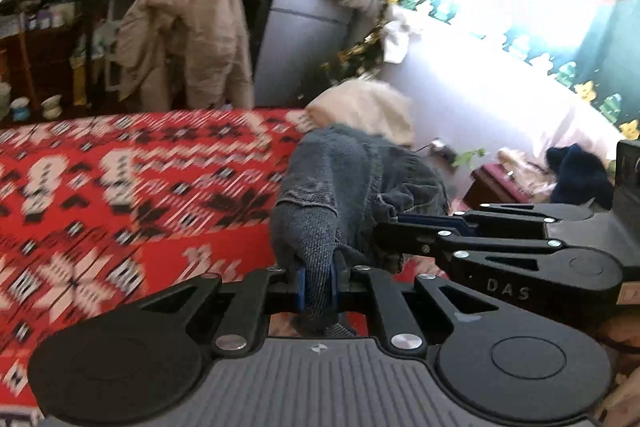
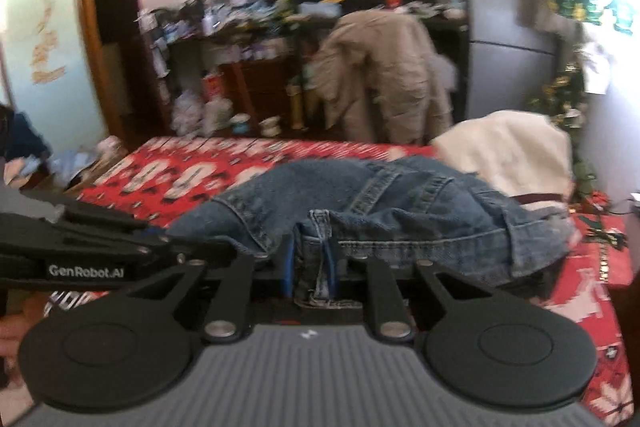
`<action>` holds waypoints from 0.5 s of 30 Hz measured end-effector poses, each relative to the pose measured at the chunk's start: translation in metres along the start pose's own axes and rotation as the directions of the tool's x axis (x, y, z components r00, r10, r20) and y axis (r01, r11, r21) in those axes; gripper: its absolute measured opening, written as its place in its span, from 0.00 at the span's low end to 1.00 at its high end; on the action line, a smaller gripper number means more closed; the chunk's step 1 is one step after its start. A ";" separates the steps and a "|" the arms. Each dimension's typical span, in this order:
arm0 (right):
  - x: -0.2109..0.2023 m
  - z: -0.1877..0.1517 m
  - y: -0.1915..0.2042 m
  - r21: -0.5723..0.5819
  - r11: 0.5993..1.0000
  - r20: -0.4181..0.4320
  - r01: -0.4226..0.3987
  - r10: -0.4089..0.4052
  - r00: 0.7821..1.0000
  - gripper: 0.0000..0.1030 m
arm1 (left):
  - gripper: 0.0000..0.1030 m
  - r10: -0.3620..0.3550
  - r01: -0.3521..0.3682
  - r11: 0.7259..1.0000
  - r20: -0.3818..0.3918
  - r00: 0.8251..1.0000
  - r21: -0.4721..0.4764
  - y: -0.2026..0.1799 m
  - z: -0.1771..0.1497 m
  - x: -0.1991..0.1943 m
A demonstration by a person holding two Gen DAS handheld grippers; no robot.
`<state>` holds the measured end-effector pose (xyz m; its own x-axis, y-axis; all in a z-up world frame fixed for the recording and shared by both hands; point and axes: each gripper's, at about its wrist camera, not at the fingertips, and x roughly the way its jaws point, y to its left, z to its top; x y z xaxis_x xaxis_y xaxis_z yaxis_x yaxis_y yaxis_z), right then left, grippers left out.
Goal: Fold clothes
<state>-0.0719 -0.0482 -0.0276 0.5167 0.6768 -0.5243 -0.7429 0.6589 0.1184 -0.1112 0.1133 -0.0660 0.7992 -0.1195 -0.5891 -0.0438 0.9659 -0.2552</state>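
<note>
A pair of blue denim jeans hangs bunched between my two grippers above a bed with a red patterned blanket. My left gripper is shut on a fold of the jeans, its blue pads pinching the cloth. My right gripper is shut on a hemmed edge of the same jeans. In the left wrist view the right gripper comes in from the right, close beside the left one. In the right wrist view the left gripper enters from the left.
A cream garment lies on the bed behind the jeans. A beige jacket hangs over a chair past the bed's far edge. Cluttered shelves and a grey fridge stand behind. A dark blue cloth lies at the right.
</note>
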 end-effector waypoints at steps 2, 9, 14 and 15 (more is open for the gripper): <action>0.002 -0.007 0.018 0.007 0.999 -0.032 -0.034 0.034 0.999 0.17 | 0.10 0.028 -0.029 0.999 -0.026 0.999 -0.017 0.012 -0.012 0.001; 0.017 -0.042 0.044 0.022 0.997 -0.136 -0.077 0.080 0.988 0.19 | 0.12 0.069 -0.075 0.992 -0.063 0.996 -0.102 0.041 -0.039 0.005; 0.010 -0.043 0.032 0.034 0.998 -0.132 -0.057 0.061 0.989 0.32 | 0.24 0.103 -0.105 0.994 -0.058 0.993 -0.030 0.033 -0.042 0.000; 0.010 -0.042 0.026 0.041 0.998 -0.132 -0.049 0.054 0.990 0.34 | 0.25 0.104 -0.105 0.994 -0.058 0.993 -0.017 0.032 -0.042 -0.001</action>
<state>-0.1033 -0.0381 -0.0650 0.4157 0.6622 -0.6235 -0.7490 0.6382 0.1784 -0.1386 0.1345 -0.1059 0.7544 -0.0317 -0.6556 -0.1377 0.9690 -0.2053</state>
